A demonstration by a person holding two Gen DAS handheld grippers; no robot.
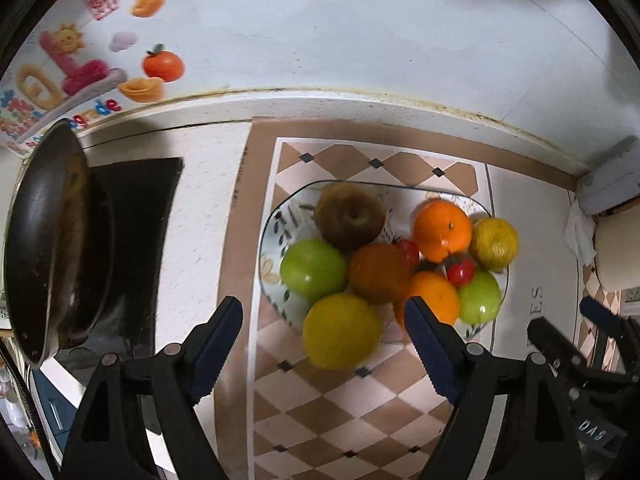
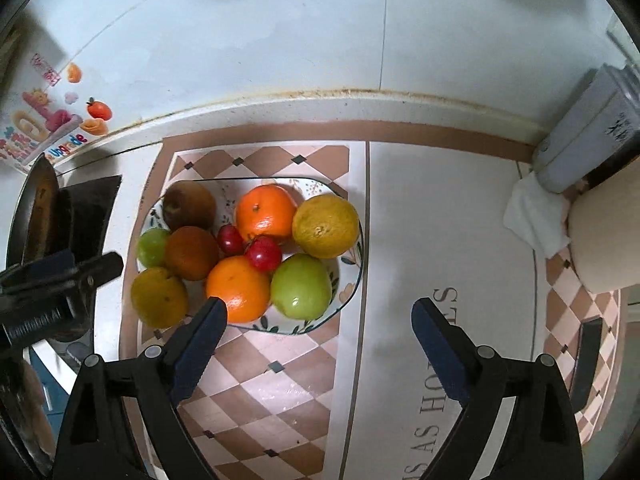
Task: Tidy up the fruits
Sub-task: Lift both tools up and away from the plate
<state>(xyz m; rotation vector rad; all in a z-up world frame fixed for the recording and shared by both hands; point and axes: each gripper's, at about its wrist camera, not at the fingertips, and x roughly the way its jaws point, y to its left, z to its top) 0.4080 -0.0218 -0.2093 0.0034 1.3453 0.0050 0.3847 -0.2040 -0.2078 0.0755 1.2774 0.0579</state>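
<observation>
A patterned plate on a checkered mat holds several fruits: a brown apple, two green apples, oranges, yellow citrus and two small red fruits. My left gripper is open and empty, just above the plate's near edge, fingers either side of the near yellow fruit. My right gripper is open and empty, to the right of the plate's near edge. It also shows at the right of the left wrist view.
A dark frying pan sits on a black stove at the left. A grey box, a white cloth and a beige rounded object stand at the right. The tiled wall with stickers is behind.
</observation>
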